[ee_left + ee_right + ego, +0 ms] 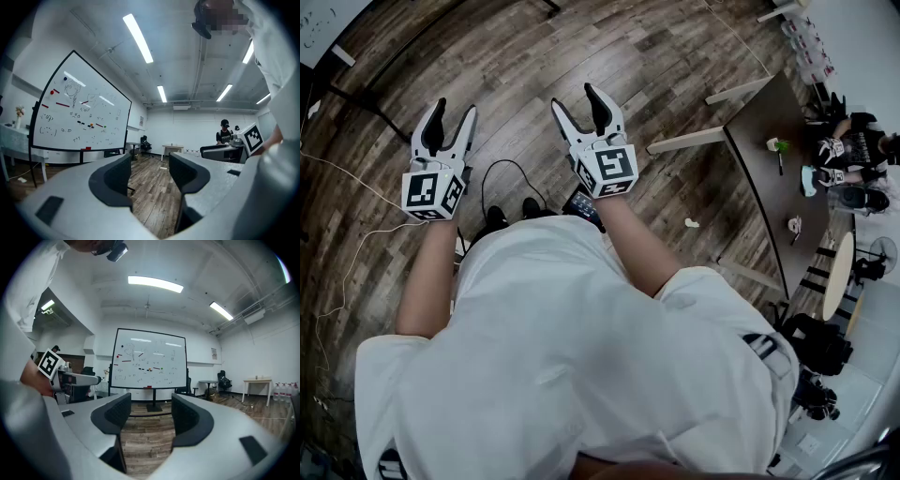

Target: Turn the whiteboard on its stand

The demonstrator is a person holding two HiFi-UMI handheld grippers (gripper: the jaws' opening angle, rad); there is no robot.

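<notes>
White whiteboard (150,359) stands seemingly well apart from gaping right gripper (150,412).

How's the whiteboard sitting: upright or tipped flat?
Upright. The whiteboard stands vertical on its stand, its written face toward the right gripper view. Nothing touches it.

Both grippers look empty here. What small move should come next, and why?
Probably a step toward the whiteboard, keeping both sets of jaws apart. The left gripper and right gripper hold nothing, and the board stands well off across the wood floor, seemingly beyond reach.
</notes>
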